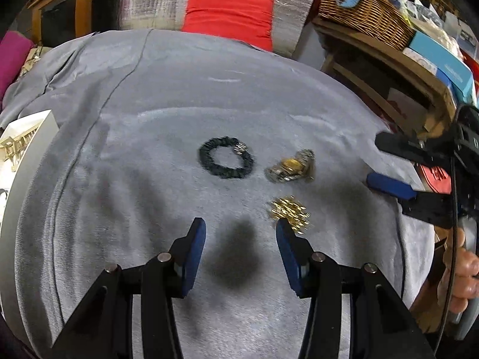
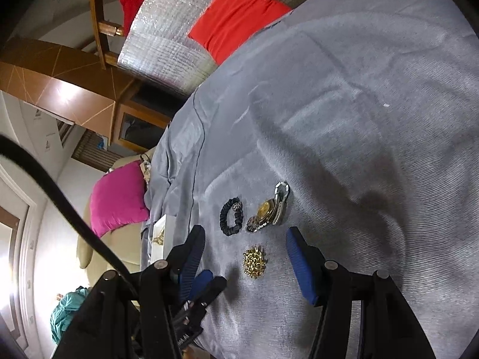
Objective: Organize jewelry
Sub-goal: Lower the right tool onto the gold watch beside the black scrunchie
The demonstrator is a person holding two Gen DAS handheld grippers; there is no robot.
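You have three pieces of jewelry lying on the grey cloth (image 1: 167, 95): one black beaded bracelet (image 1: 226, 161), one gold-and-silver wristwatch (image 1: 291, 167), and one gold brooch (image 1: 289, 214). You hold two grippers, the left gripper (image 1: 241, 233) and the right gripper (image 2: 245, 239), each with two blue-padded fingers, so you count four pads in all. At the left edge of the cloth you see one white box (image 1: 28, 140). Beyond the cloth you can count one red cushion (image 1: 229, 15), one pink cushion (image 2: 118, 197) and one wicker basket (image 1: 363, 15).
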